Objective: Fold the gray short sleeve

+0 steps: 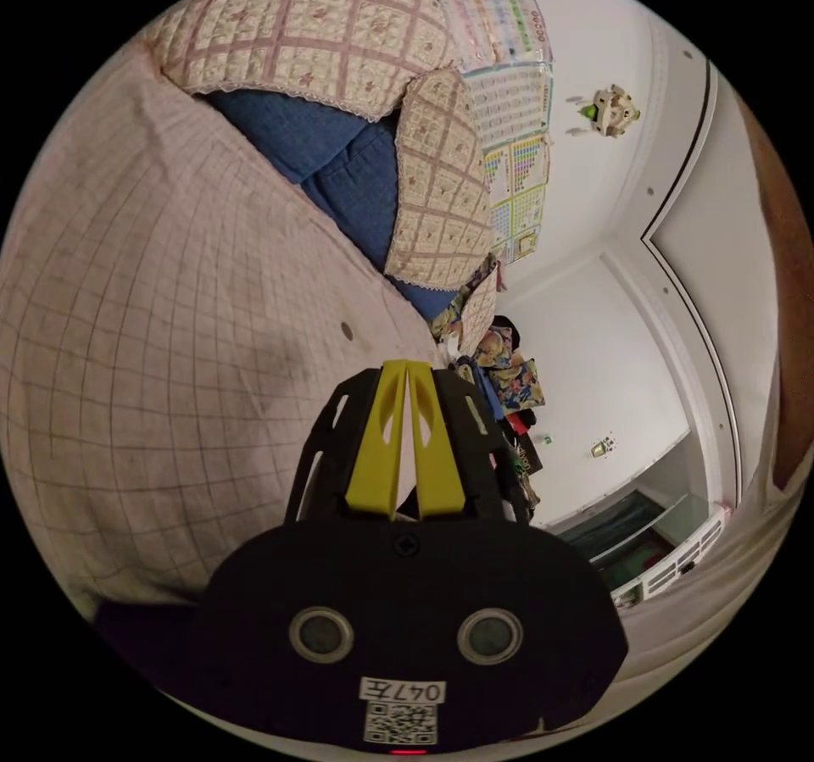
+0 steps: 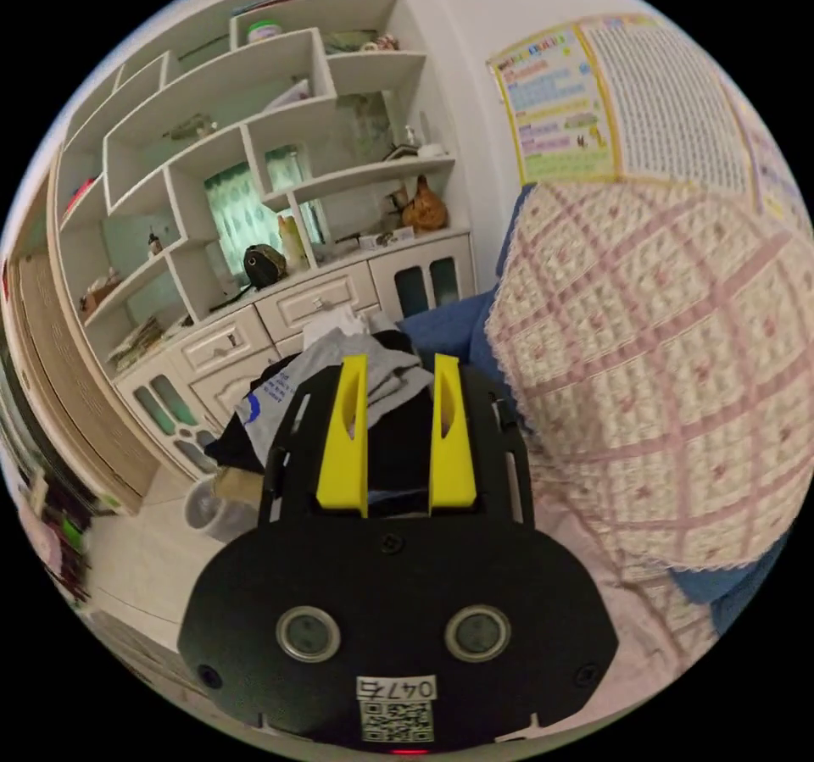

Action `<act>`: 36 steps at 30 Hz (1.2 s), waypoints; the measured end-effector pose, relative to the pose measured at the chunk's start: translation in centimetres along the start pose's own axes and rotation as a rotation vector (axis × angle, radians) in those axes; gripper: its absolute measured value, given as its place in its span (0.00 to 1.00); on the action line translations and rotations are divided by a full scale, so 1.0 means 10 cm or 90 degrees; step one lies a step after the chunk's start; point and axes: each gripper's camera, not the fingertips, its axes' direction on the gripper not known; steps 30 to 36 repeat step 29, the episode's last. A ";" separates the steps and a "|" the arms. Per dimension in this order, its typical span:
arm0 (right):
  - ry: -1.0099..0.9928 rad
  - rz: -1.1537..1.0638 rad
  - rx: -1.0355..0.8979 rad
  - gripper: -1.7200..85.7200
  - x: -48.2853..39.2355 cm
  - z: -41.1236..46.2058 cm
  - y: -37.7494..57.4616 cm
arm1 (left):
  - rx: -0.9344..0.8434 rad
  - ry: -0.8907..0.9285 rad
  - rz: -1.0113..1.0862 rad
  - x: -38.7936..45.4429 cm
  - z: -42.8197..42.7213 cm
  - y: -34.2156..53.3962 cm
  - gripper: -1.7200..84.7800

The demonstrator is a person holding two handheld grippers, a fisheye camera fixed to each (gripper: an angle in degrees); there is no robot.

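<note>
Left gripper view shows my left gripper (image 1: 407, 372) with its yellow jaws pinched together at the tips, nothing between them, held over a checked pink sheet (image 1: 161, 304) beside quilted cushions (image 1: 322, 25). My right gripper (image 2: 398, 368) has its jaws spread apart and empty, aimed at a heap of clothes (image 2: 339, 372) before the white cabinet (image 2: 280, 313). A gray piece (image 2: 386, 368) lies on top of that heap; I judge it may be the short sleeve, though I cannot tell for sure. Folding hasn't begun: I must first pick it and spread it flat.
</note>
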 end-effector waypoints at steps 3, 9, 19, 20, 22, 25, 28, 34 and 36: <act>0.137 -0.126 0.016 0.06 -0.23 -1.02 0.23 | 0.002 -0.030 0.031 0.18 -0.03 0.06 0.01; 0.278 -0.131 0.131 0.02 -0.35 -3.10 1.95 | 0.046 -0.137 0.110 0.63 -0.27 0.31 0.01; 0.505 0.196 0.084 0.01 0.18 -6.34 5.27 | 0.044 -0.305 0.385 1.89 -0.21 0.70 0.01; 0.517 0.222 0.071 0.01 0.20 -6.71 5.53 | 0.041 -0.308 0.422 2.09 -0.20 0.70 0.01; 0.538 0.258 0.066 0.01 0.21 -7.22 5.88 | 0.055 -0.301 0.467 2.37 -0.22 0.69 0.01; 0.564 0.316 0.075 0.01 0.23 -7.94 6.36 | 0.092 -0.293 0.555 2.76 -0.25 0.63 0.01; 0.564 0.360 0.089 0.02 0.32 -8.48 6.71 | 0.124 -0.303 0.602 2.94 -0.20 0.51 0.01; 0.552 0.369 0.097 0.02 0.36 -8.66 6.82 | 0.119 -0.306 0.607 2.92 -0.15 0.46 0.01; 0.552 0.369 0.097 0.02 0.36 -8.66 6.82 | 0.119 -0.306 0.607 2.92 -0.15 0.46 0.01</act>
